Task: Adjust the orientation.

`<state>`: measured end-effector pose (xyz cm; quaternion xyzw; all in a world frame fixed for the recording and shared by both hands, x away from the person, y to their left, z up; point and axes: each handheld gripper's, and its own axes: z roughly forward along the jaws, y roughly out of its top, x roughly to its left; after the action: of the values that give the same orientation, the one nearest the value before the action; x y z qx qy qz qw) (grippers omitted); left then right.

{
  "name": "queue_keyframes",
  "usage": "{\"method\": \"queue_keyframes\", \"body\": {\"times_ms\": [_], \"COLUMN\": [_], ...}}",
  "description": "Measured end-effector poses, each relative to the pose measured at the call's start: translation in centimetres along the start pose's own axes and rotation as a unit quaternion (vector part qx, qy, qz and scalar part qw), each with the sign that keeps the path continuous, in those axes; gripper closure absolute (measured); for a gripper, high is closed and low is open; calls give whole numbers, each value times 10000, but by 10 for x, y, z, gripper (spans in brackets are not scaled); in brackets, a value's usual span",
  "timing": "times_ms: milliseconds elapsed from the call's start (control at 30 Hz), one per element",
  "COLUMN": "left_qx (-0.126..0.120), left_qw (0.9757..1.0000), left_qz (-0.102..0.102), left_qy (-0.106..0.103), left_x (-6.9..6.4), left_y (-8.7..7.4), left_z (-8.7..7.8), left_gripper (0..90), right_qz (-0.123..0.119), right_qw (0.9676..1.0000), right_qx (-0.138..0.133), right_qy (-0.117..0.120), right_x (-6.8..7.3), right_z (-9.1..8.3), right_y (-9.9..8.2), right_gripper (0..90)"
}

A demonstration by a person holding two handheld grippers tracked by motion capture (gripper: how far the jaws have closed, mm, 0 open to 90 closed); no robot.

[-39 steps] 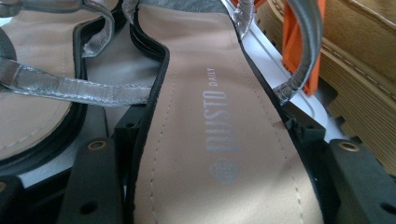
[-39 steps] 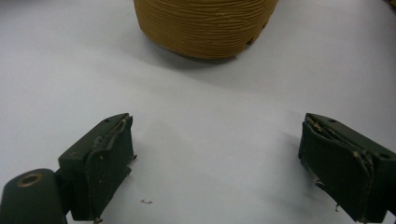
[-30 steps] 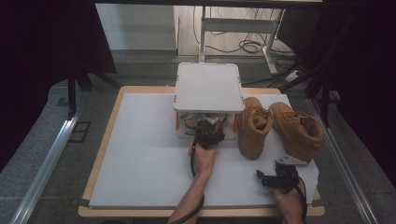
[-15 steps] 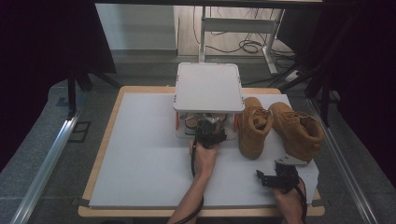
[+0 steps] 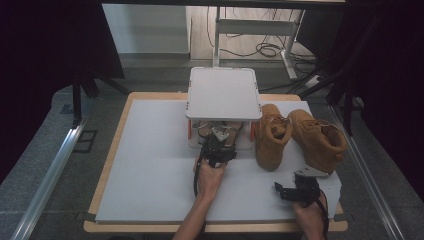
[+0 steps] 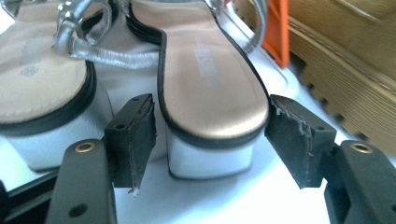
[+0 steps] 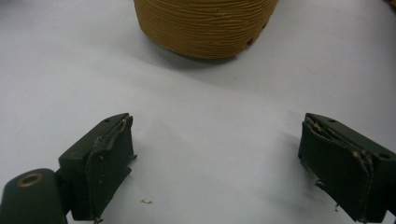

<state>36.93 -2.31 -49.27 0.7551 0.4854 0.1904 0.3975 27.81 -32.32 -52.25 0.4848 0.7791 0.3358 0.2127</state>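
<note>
evidently the left gripper (image 6: 211, 140) has its jaws spread either side of a sandal's heel (image 6: 212, 100) on the low shelf, lately widened and not yet pressing; right gripper (image 7: 224, 163) rests wide, empty, by a boot (image 7: 205, 25).

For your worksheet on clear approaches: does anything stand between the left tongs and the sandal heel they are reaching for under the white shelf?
Nothing visible does. The left tongs stand open around the sandal's heel, one pad at each side, not yet pressing. The second sandal lies alongside, outside the tongs.
</note>
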Motion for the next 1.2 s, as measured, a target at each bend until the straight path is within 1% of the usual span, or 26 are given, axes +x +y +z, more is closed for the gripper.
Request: {"method": "queue_keyframes", "body": {"times_ms": [67, 100, 133, 167, 333, 400, 433, 467, 533, 567, 600, 667, 700, 733, 767, 833, 867, 967, 1067, 1100, 1133, 1200], "left_qx": [48, 40, 42, 50, 144, 206, 206, 215, 200, 200, 157, 122, 92, 78, 58, 65, 60, 64, 81, 81, 71, 67], "left_qw": [9999, 9997, 9994, 9991, 9973, 9967, 9967, 9964, 9962, 9962, 9960, 9955, 9954, 9950, 9946, 9943, 9941, 9943, 9935, 9935, 9932, 9933], "left_qz": [-32, -107, -144, -171, -195, -90, -90, 3, 144, 144, 218, 376, 432, 473, 481, 519, 529, 529, 497, 497, 451, 461], "left_qy": [-108, -206, -299, -377, -691, -782, -782, -824, -839, -839, -857, -861, -851, -875, -912, -925, -944, -924, -1018, -1018, -1067, -1060], "left_x": [2, 4, 6, 7, 13, 14, 14, 14, 13, 13, 13, 11, 10, 9, 8, 8, 9, 9, 12, 12, 13, 14], "left_y": [-2, -4, -6, -7, -16, -22, -22, -25, -27, -27, -29, -29, -29, -29, -28, -27, -26, -24, -22, -22, -21, -21], "left_z": [-5, -8, -10, -12, -16, -16, -16, -15, -15, -15, -15, -16, -16, -16, -16, -16, -15, -14, -12, -12, -11, -10], "left_gripper": [329, 310, 291, 291, 293, 301, 310, 336, 390, 425, 425, 491, 559, 595, 595, 662, 713, 769, 840, 859, 873, 882], "right_qz": [0, -1, -2, -4, -7, -2, -2, -2, -4, -4, -3, -3, -2, -2, -2, -3, -6, -5, -5, -5, -5, -5], "right_qw": [10000, 10000, 10000, 10000, 10000, 10000, 10000, 10000, 10000, 10000, 10000, 10000, 10000, 10000, 10000, 10000, 10000, 10000, 10000, 10000, 10000, 10000], "right_qx": [0, 0, 0, -1, -1, 0, 0, 0, -1, -1, 0, -1, 0, 0, 0, -1, -3, -3, -3, -3, -3, -2], "right_qy": [0, -1, -1, -2, -6, -6, -6, -7, -8, -8, -7, -7, -7, -7, -7, -7, -8, -7, -7, -7, -8, -7], "right_x": [0, 0, 0, 0, 0, 0, 0, 0, 0, 0, 0, 0, 0, 0, 0, 0, 0, 0, 0, 0, 0, 0], "right_z": [0, 0, 0, 0, 0, 0, 0, 0, 0, 0, 0, 0, 0, 0, 0, 0, 0, 0, 0, 0, 0, 0], "right_y": [0, 0, 0, 0, 0, 0, 0, 0, 0, 0, 0, 0, 0, 0, 0, 0, 0, 0, 0, 0, 0, 0], "right_gripper": [103, 103, 103, 103, 103, 103, 103, 103, 103, 103, 103, 103, 103, 103, 103, 103, 103, 103, 103, 103, 103, 103]}}
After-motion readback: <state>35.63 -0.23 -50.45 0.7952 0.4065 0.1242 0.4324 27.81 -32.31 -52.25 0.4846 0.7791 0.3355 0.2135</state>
